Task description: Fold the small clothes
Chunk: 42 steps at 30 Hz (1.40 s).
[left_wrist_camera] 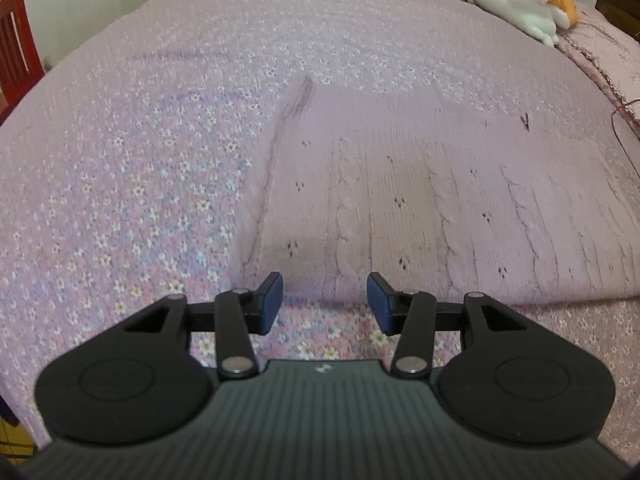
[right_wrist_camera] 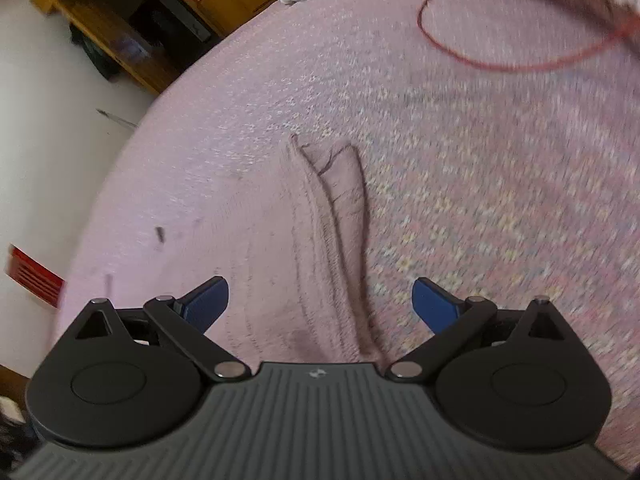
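Left tool [left_wrist_camera: 325, 306] parted, empty, poised at near hem of pink garment [left_wrist_camera: 420, 200] spread flat on bed [left_wrist_camera: 120, 160]. Right tool [right_wrist_camera: 320, 304] wide apart, empty, straddling garment's bunched side edge [right_wrist_camera: 336, 240], likely lining up a grip for folding. Plush toy [left_wrist_camera: 516, 0] well apart.

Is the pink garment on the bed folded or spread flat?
Mostly spread: the pink garment lies flat, one edge turned over.

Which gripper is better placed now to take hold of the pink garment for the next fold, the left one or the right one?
Probably the left. The left gripper is open right at the near hem of the pink garment, which lies flat ahead. The right gripper, also open, sits over a side edge, and that view is blurred.
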Available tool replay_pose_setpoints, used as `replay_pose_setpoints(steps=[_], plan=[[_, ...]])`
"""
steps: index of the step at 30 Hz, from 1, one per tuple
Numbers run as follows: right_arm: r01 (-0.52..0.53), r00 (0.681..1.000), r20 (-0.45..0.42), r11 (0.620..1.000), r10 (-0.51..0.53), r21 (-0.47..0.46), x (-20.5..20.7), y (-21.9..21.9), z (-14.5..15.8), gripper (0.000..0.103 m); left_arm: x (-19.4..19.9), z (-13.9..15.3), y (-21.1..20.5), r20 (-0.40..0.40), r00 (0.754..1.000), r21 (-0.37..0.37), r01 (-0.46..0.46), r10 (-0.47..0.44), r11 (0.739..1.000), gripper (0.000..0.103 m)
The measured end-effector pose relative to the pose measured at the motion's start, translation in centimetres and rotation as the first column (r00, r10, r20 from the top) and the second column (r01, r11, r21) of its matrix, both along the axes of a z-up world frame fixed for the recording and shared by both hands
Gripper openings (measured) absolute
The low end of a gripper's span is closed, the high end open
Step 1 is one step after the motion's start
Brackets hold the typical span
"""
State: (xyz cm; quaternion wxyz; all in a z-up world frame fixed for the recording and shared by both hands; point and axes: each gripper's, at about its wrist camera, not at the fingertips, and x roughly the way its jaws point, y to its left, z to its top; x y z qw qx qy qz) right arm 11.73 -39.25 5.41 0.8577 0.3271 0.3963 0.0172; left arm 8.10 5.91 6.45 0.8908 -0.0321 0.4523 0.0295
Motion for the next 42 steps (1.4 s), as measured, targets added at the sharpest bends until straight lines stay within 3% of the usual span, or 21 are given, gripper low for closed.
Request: replay_pose_setpoints(steps=[4,6,14,18,20,28,31,32,33,36,42], plan=[[0.012,1.0,-0.008,0.991,-0.011,0.132,0.5,-0.6,-1.7,0.101,-0.4,-0.2,-0.4,-0.011,1.0,0.026,0.011,-0.011,1.0,0.049],[0.008,1.0,-0.028,0.989,-0.004,0.145,1.0,-0.3,-2.8,0.103,-0.7,-0.4,-0.6,-0.02,1.0,0.038,0.02,-0.019,0.999,0.049],[-0.057,0.996,0.073,0.977,0.042,0.206,0.4,-0.9,-4.4,0.103,-0.9,-1.5,-0.6,-0.056,0.998,0.031,0.033,-0.031,0.999,0.049],[-0.007,0.999,0.039,0.96,-0.004,0.278,0.8,-1.4,-4.2,0.103,-1.0,-1.7,-0.5,-0.058,0.998,0.027,0.034,-0.032,0.999,0.049],[-0.038,0.998,0.058,0.945,0.02,0.324,1.3,-1.3,-4.2,0.103,-1.0,-1.7,-0.3,-0.058,0.998,0.025,0.031,-0.029,0.999,0.049],[-0.059,0.991,0.132,0.959,0.023,0.276,2.7,1.1,-4.7,0.101,-0.8,-1.5,-0.2,-0.062,0.998,0.036,0.026,-0.023,0.999,0.049],[-0.028,0.993,0.114,0.957,-0.005,0.289,3.1,1.2,-4.9,0.068,-1.0,-1.6,-0.6,-0.061,0.998,0.041,0.036,-0.033,0.999,0.049],[-0.009,0.995,0.102,0.952,-0.024,0.305,3.2,1.1,-5.1,0.049,-1.1,-1.5,-0.6,-0.06,0.998,0.039,0.037,-0.035,0.999,0.049],[0.013,0.994,0.095,0.948,-0.046,0.317,3.0,0.8,-5.3,0.039,-1.1,-1.4,-0.6,-0.059,0.998,0.037,0.039,-0.037,0.999,0.049],[0.036,0.991,0.108,0.947,-0.074,0.32,2.6,0.6,-5.5,0.034,-1.4,-1.2,-0.3,-0.052,0.998,0.035,0.039,-0.038,0.999,0.049],[0.023,0.987,0.149,0.962,-0.066,0.272,3.0,1.8,-3.7,0.033,-1.8,-0.9,1.0,-0.048,0.999,0.041,0.021,-0.019,0.999,0.049]])
